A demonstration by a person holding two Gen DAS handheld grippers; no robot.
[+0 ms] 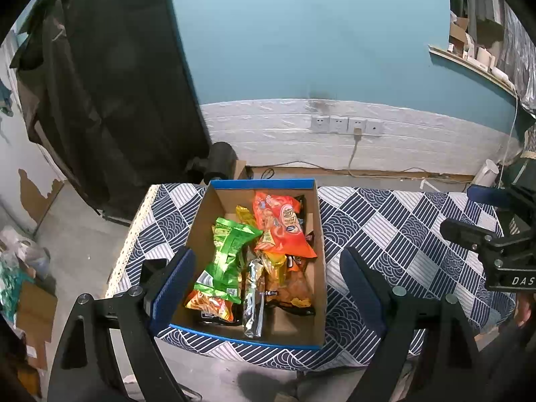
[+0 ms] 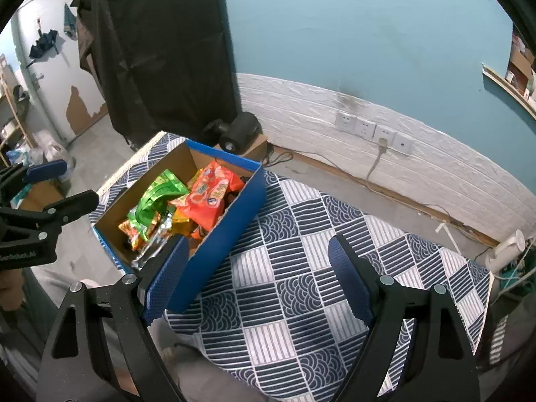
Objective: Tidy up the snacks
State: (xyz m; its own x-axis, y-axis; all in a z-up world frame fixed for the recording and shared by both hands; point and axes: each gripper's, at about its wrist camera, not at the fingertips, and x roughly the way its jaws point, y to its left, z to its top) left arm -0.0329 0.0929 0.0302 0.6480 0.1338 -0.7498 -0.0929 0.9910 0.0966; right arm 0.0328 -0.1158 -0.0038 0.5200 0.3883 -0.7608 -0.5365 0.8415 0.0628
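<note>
over the box [image 1: 320, 258], fingers [image 1: 174, 284] wide, empty

Matt cardboard box [image 1: 214, 207], glossy foil snack bags [image 1: 231, 251], patterned woven cloth tablecloth [image 2: 301, 288]

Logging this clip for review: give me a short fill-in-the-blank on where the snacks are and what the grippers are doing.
1. The snack packets lie inside a ____ cardboard box.
2. The left gripper has its jaws ____ and holds nothing.
3. The green packet lies ____ the orange packet, seen from the left wrist.
4. The right gripper hangs over the ____ tablecloth.

Missing words: blue; open; left of; checked
</note>
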